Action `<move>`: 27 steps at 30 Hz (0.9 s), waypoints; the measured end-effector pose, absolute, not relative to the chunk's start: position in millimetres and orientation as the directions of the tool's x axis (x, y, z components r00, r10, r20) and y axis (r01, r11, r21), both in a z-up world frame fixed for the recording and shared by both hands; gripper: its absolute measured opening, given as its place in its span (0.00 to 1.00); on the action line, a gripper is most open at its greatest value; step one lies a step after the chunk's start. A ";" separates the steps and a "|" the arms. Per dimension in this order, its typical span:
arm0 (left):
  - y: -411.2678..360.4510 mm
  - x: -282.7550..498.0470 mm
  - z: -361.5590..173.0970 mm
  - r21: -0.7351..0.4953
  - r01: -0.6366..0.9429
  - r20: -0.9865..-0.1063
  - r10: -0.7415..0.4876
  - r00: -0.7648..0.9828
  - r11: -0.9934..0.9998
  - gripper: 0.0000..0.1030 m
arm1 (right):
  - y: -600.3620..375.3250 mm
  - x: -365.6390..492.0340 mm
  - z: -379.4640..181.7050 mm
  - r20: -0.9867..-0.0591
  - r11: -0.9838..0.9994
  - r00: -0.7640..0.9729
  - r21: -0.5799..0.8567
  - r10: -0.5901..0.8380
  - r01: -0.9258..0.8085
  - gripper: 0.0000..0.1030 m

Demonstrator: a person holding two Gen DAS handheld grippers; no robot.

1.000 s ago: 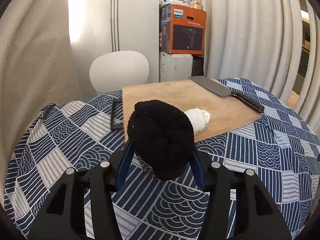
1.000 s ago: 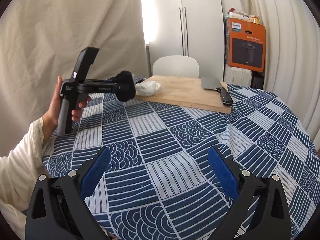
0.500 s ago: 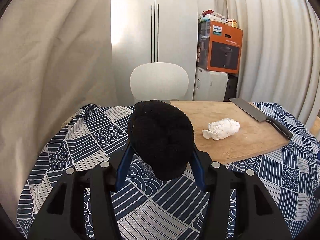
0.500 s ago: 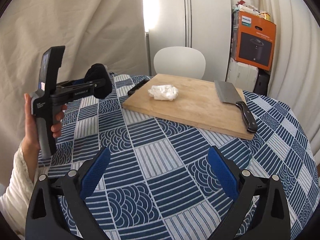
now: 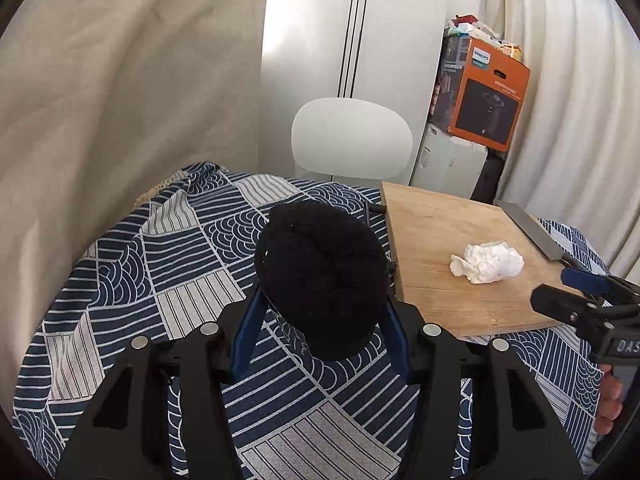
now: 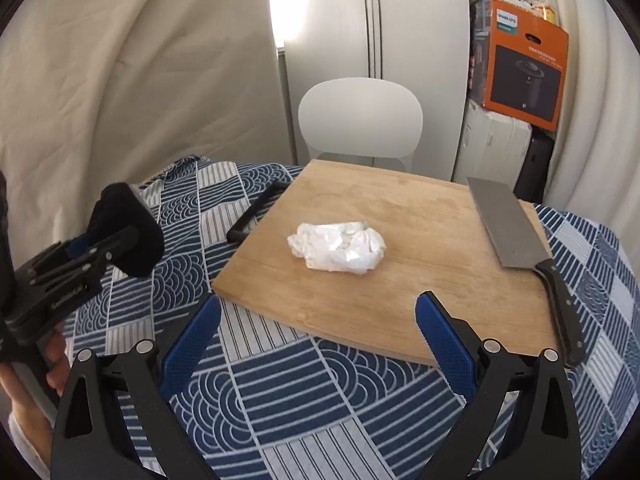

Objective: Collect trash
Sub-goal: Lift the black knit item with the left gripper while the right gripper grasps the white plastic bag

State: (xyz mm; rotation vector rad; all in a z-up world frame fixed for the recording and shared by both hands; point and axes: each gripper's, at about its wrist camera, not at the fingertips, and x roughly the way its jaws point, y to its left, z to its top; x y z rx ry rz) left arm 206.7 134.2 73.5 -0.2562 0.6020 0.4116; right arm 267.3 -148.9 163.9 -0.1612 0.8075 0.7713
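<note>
Left gripper (image 5: 324, 320): at the left of the scene, held above the patterned cloth (image 5: 192, 264). Its blue fingers (image 5: 250, 324) are clenched on a black pad (image 5: 322, 276), a fuzzy rounded lump that fills the gap between them and bulges out past the tips.

Black pad: what it is cannot be told for sure; it may be a sponge or a rag. In the right wrist view it hangs left of the board (image 6: 400, 248), clear of the cloth.

Board: a wooden cutting board lying flat on the cloth, ahead and to the right of the left fingers, straight ahead of the right fingers.

Wad (image 6: 338, 246): a crumpled white paper or plastic ball, the likely trash. It lies near the middle of the board, ahead of the right fingers and roughly on the line between them. Nothing touches it.

Right gripper (image 6: 318, 336): low over the near edge of the board. Its blue fingers (image 6: 192, 344) stand wide apart with nothing between them.

Knife (image 6: 516, 236): a cleaver on the board's right side, right of the right fingers, well apart from the wad.

Progress: early, as a judgement. The wad is not yet picked up, no bin shows, and everything after the reach is left to do.
</note>
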 end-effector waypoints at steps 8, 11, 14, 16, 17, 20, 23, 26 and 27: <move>142.8 202.8 70.0 -0.145 -0.484 -0.615 0.304 0.727 0.863 0.53 | -114.9 314.5 130.3 -0.720 0.773 0.431 0.229 0.544 -0.592 0.91; 138.6 201.4 72.4 -0.111 -0.495 -0.606 0.336 0.721 0.862 0.53 | -102.6 325.7 120.4 -0.749 0.803 0.437 0.207 0.497 -0.558 0.90; 135.9 200.4 74.5 -0.118 -0.474 -0.593 0.321 0.739 0.873 0.53 | -93.2 327.4 116.7 -0.748 0.811 0.469 0.158 0.471 -0.563 0.55; 135.9 199.1 76.0 -0.129 -0.466 -0.587 0.311 0.747 0.875 0.53 | -87.7 324.6 116.5 -0.737 0.797 0.489 0.109 0.466 -0.594 0.55; 135.8 198.9 76.5 -0.127 -0.468 -0.587 0.314 0.746 0.874 0.53 | -86.4 321.0 116.8 -0.731 0.787 0.498 0.087 0.467 -0.611 0.55; 136.2 199.9 76.0 -0.125 -0.474 -0.591 0.318 0.741 0.872 0.53 | -92.4 314.0 118.9 -0.723 0.778 0.498 0.086 0.479 -0.623 0.55; 132.6 202.7 75.1 -0.103 -0.466 -0.594 0.322 0.737 0.879 0.53 | -106.5 308.6 126.0 -0.706 0.769 0.493 0.115 0.508 -0.629 0.55; 128.0 205.6 75.2 -0.104 -0.421 -0.584 0.288 0.759 0.901 0.53 | -122.5 296.6 136.8 -0.694 0.757 0.492 0.117 0.525 -0.643 0.55; 125.2 206.1 75.6 -0.100 -0.411 -0.583 0.281 0.762 0.906 0.53 | -128.9 291.2 141.2 -0.687 0.752 0.493 0.118 0.533 -0.649 0.55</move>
